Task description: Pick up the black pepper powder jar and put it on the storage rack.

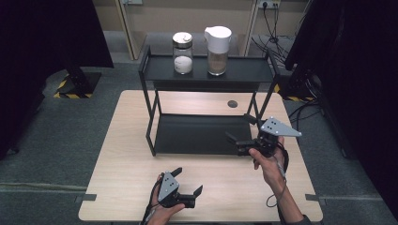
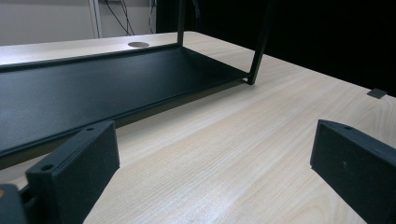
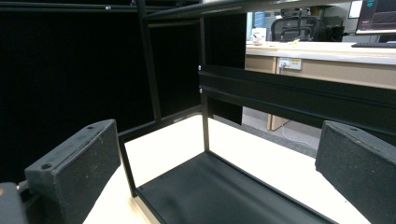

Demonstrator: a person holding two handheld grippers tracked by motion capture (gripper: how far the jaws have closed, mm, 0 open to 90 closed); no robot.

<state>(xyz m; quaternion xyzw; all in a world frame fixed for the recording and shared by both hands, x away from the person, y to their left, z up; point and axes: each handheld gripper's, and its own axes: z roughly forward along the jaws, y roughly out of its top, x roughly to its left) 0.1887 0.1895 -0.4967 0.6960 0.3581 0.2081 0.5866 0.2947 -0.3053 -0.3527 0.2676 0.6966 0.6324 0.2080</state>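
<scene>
A black two-tier rack (image 1: 151, 101) stands at the back middle of the wooden table (image 1: 126, 164). On its top shelf (image 1: 248, 70) are a glass jar (image 1: 182, 52) with a silver lid and white contents, and a white-lidded jar (image 1: 218, 44) with brownish contents. My left gripper (image 1: 188, 181) is held open just above the table near the front edge, with nothing between its jaws; ahead of it lies the rack's lower shelf (image 2: 93, 88). My right gripper (image 1: 239, 127) is open and empty at the lower shelf's front right corner, facing along the bare lower shelf (image 3: 224, 196).
A round cable hole (image 1: 232, 103) sits in the table behind the rack. Dark curtains hang on both sides, and cables (image 1: 309, 110) lie on the floor at the right. Bare tabletop (image 2: 261, 140) stretches in front of the rack.
</scene>
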